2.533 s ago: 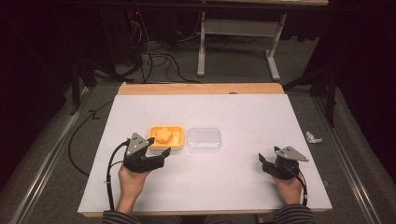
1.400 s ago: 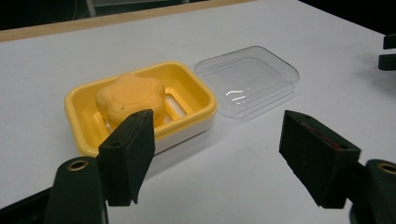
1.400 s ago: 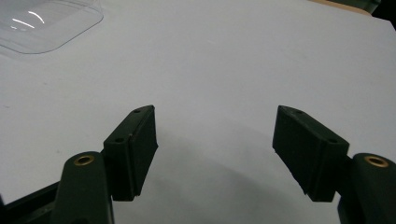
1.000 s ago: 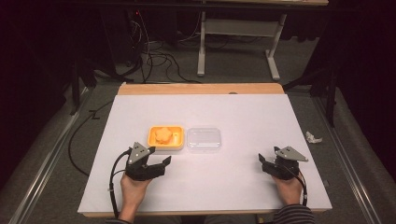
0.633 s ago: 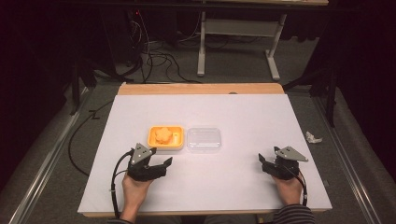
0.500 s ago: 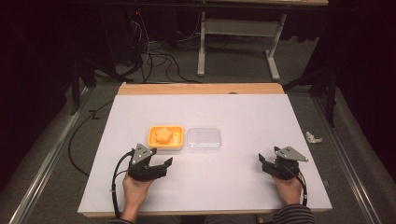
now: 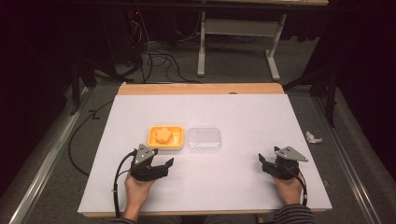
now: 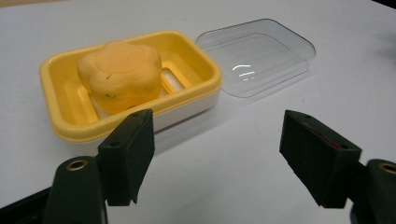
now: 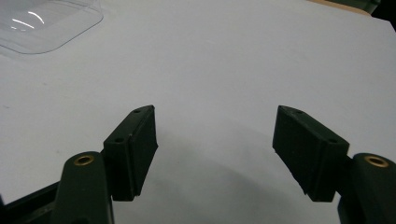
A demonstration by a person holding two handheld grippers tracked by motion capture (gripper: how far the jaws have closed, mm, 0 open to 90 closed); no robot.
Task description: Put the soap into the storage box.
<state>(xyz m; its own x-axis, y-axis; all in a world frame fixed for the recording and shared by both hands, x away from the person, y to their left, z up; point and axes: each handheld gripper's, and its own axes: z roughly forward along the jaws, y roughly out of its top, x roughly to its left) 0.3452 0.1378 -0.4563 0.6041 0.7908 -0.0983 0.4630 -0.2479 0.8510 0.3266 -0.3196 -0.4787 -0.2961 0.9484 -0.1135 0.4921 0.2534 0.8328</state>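
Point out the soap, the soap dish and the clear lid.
soap (image 8: 119,74), left gripper view, its top face
soap dish (image 8: 205,70), left gripper view, its yellow rim
clear lid (image 8: 257,53), left gripper view, its middle

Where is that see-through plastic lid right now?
In the high view the clear lid lies flat on the white table, mid-table, immediately right of the yellow soap dish.

One soap (image 8: 119,74), one dish (image 8: 65,126), one lid (image 8: 259,56).
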